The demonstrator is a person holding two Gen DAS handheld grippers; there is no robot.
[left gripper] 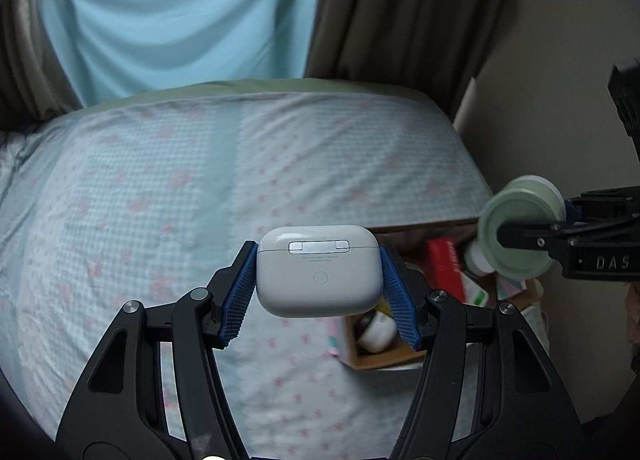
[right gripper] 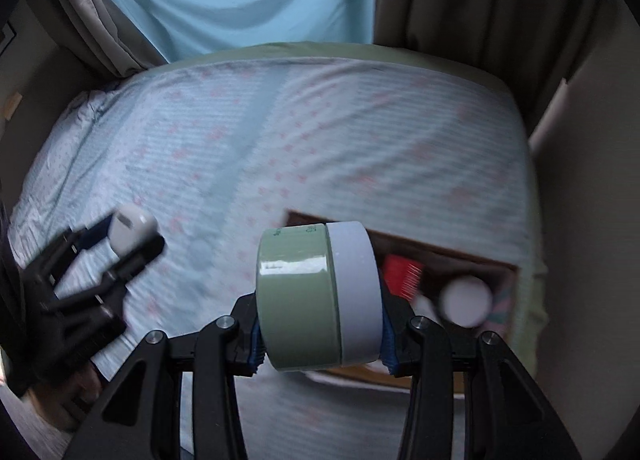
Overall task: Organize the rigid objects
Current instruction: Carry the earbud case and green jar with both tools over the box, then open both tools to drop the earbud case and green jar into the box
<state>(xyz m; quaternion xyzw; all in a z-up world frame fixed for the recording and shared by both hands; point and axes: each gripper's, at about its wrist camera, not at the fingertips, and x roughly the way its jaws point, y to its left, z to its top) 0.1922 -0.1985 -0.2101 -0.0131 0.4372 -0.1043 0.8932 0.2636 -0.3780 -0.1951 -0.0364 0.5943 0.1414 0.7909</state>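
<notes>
My left gripper (left gripper: 318,272) is shut on a white earbuds case (left gripper: 317,270) and holds it in the air above the bed, its hinge side facing the camera. My right gripper (right gripper: 320,320) is shut on two tape rolls held side by side, a green one (right gripper: 298,300) and a white one (right gripper: 356,292). In the left wrist view the tape rolls (left gripper: 516,228) and the right gripper show at the right edge. In the right wrist view the left gripper with the case (right gripper: 130,228) shows at the left. An open cardboard box (right gripper: 472,260) lies on the bed below the tape.
The box (left gripper: 380,360) holds a red packet (left gripper: 444,268), a white bottle (right gripper: 466,300) and other small items. The bed (left gripper: 200,200) has a pale blue checked sheet with pink flowers. Blue cloth (left gripper: 180,12) and brown curtains (left gripper: 400,8) hang behind. A wall (right gripper: 592,180) is at the right.
</notes>
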